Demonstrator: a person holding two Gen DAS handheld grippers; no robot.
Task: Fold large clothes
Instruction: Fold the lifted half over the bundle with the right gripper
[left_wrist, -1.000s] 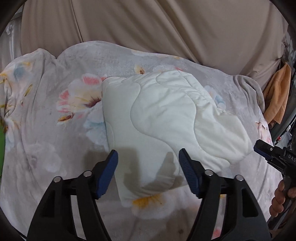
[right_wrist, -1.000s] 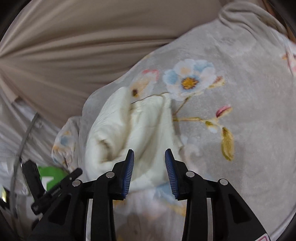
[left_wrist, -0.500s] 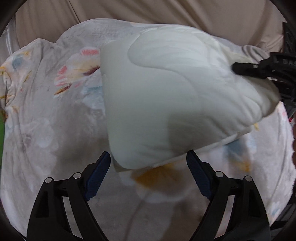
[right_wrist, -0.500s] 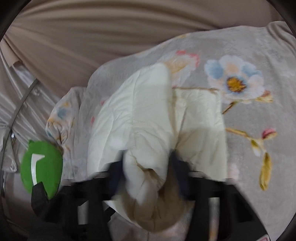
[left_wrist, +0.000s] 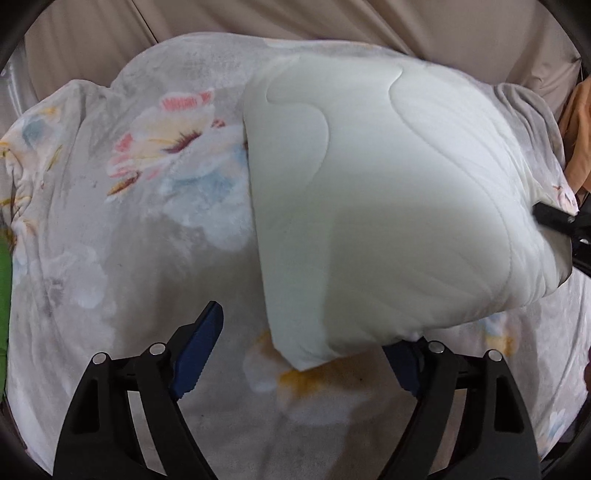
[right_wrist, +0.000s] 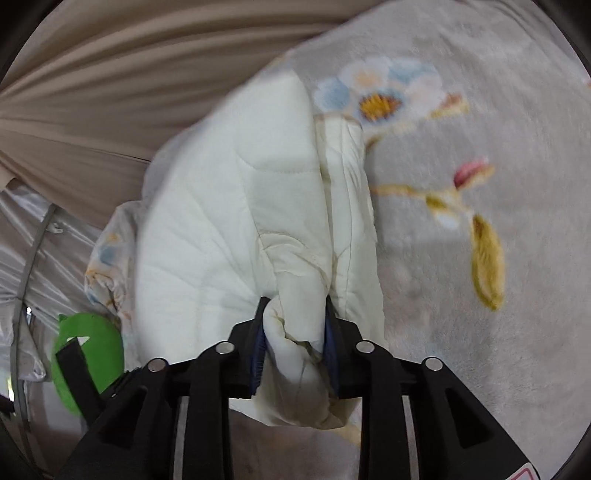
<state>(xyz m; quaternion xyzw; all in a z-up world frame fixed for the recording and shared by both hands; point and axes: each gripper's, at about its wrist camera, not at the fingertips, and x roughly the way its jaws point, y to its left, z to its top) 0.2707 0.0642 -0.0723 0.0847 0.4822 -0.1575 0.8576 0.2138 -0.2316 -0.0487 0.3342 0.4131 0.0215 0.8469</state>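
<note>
Gripping bunched corner of cream quilted garment (right_wrist: 236, 229), right gripper (right_wrist: 293, 354) jaws closing on it; left gripper (left_wrist: 306, 354) jaws gaping wide, holding nothing, over floral blanket (left_wrist: 122, 221).

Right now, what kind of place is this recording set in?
Probably a bedroom or similar home room: a white quilted garment lies on a grey floral blanket spread like bedding, with beige curtains behind.

Both wrist views look closely down at the shared white quilt (left_wrist: 388, 206) from opposite sides.
</note>
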